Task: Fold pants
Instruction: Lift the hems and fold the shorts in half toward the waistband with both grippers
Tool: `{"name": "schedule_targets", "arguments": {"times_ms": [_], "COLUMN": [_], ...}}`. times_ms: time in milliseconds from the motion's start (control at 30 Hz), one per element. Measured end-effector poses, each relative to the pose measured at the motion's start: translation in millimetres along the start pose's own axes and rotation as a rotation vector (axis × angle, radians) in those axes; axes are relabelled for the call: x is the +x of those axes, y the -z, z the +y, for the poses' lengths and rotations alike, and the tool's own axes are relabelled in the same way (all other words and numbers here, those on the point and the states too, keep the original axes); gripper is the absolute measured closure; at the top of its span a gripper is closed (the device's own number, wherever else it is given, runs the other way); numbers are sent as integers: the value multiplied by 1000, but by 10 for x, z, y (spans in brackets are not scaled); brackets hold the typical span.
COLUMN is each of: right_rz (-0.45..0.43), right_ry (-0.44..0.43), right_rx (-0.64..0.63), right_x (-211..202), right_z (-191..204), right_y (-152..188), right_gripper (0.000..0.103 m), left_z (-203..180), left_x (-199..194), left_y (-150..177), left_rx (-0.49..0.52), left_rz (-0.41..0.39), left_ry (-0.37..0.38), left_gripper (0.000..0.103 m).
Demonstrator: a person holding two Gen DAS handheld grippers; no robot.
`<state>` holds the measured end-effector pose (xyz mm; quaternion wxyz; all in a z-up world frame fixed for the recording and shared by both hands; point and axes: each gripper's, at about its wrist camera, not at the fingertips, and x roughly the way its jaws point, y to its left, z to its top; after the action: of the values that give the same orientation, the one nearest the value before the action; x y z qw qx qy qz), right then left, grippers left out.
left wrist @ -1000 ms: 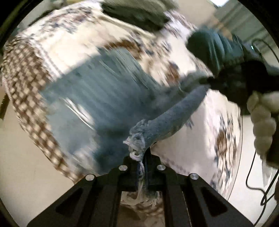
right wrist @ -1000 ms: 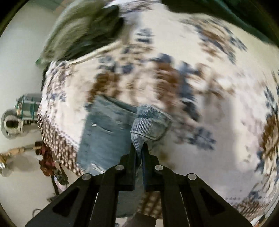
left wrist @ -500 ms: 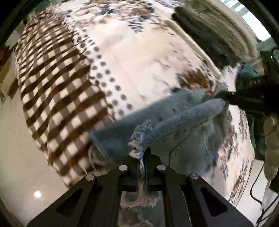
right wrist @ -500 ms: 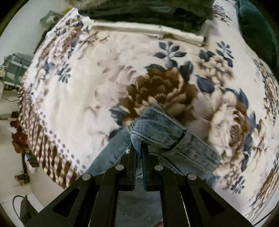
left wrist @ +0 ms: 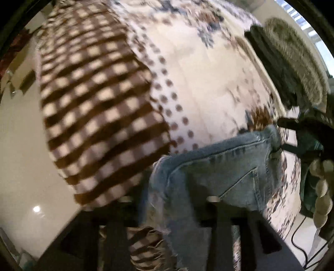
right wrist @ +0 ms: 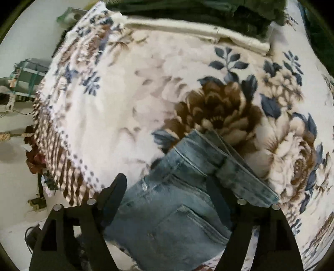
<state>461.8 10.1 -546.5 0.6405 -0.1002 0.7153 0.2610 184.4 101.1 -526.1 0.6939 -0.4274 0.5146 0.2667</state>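
Observation:
Light blue denim pants [right wrist: 177,206] lie folded on a floral blanket [right wrist: 129,108], waistband toward the brown flower, back pocket up. My right gripper [right wrist: 167,187] is open, its fingers spread either side of the denim, holding nothing. In the left wrist view the pants [left wrist: 213,173] lie near the blanket's checked edge, with a frayed hem low in the frame. My left gripper [left wrist: 169,200] is open, its fingers apart under and beside the denim. The right gripper [left wrist: 300,135] shows at the waistband end on the right.
A pile of dark green and grey clothes [right wrist: 208,10] and a folded cream cloth [right wrist: 194,31] lie at the blanket's far side. The blanket's brown checked border [left wrist: 94,108] hangs over the edge above a pale floor [left wrist: 23,166]. A green-framed cart [right wrist: 25,77] stands at left.
Both grippers have opened and let go of the denim. The pants, held up by hem and waistband before, now lie folded on the blanket.

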Motion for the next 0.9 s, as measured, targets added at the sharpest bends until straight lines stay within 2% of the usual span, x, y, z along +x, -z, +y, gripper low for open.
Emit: {"name": "schedule_targets", "arguments": {"times_ms": [33,100,133,267,400,500,600,633,667,700,733,767,800,833,900], "right_rz": [-14,-36,-40,-22,11,12,20,18,20,24,28,3,-32,-68,-97], "right_ry": [9,5,0,2,-11,-26,-76,-108,-150,-188,-212,-207,-195,-184,-169], "right_rx": [-1,10,26,98,173,210,249,264,280,289,296,293,282,261,259], "right_x": [-75,-194,-241,-278,-230,-184,-53,1,67,120,174,170,142,94,26], "right_z": [-50,-195,-291,-769,-1244,-1502,-1715,-1782,-1833,-1858,-1887,-1897,-1893,-1916,-2000], "right_y": [55,165,230,494,710,784,776,761,740,716,697,685,671,634,544], "right_gripper": [19,11,10,10,10,10,11,19,28,55,62,67,93,103,103], "left_z": [46,145,207,440,543,486,309,234,181,109,77,58,46,53,84], "left_x": [-76,-189,-230,-260,19,221,325,350,371,401,404,391,388,382,404], "left_y": [13,39,62,307,665,857,933,940,941,934,939,954,957,991,1083], "left_rx": [-12,-46,-70,-214,-352,-406,-385,-363,-343,-308,-294,-281,-276,-263,-256], "left_rz": [-17,-40,-43,-31,67,118,97,73,59,50,37,15,2,-4,11], "left_ry": [-3,-2,5,37,60,106,144,161,161,146,139,123,110,98,74], "left_gripper": [49,41,39,39,39,41,42,58,71,89,96,96,97,97,97]}}
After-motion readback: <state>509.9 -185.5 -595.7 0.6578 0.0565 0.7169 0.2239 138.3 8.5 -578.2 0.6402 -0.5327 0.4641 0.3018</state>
